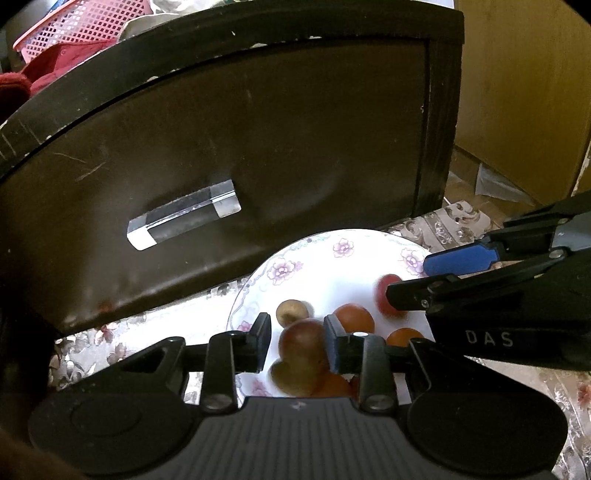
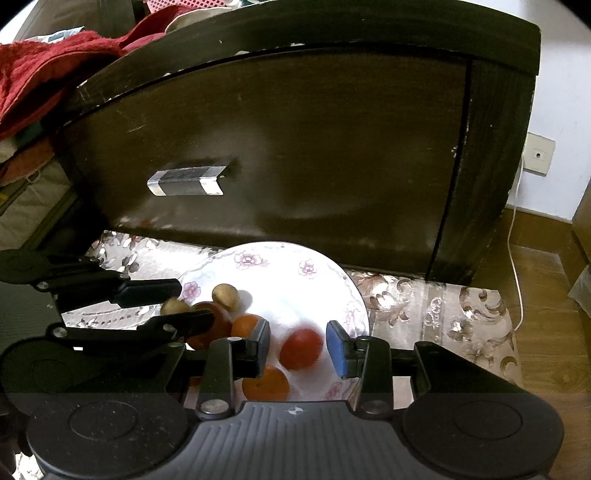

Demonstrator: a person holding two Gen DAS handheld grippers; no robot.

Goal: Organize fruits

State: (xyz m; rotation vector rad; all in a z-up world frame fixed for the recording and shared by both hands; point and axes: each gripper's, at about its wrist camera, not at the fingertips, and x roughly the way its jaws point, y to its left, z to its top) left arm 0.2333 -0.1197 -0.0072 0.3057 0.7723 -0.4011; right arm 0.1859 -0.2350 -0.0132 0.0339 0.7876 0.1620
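Observation:
A white floral plate (image 1: 325, 258) (image 2: 295, 280) holds several fruits. In the left wrist view, my left gripper (image 1: 297, 343) is open around a reddish-brown round fruit (image 1: 301, 343), without clear contact. An orange (image 1: 354, 317) and a small brown fruit (image 1: 291, 312) lie beside it. In the right wrist view, my right gripper (image 2: 297, 349) is open around a blurred red tomato-like fruit (image 2: 301, 349), with gaps on both sides. Oranges (image 2: 245, 325) (image 2: 266, 384) and small brown fruits (image 2: 226, 295) lie nearby. Each gripper shows in the other's view: the right one (image 1: 413, 275), the left one (image 2: 192, 302).
The plate sits on a floral-patterned cloth (image 2: 424, 310) in front of a dark wooden cabinet (image 1: 258, 129) with a clear handle (image 1: 184, 214). Red cloth (image 2: 44, 70) and a pink basket (image 1: 81, 26) lie on top of the cabinet. A white cable (image 2: 515, 236) runs down the right wall.

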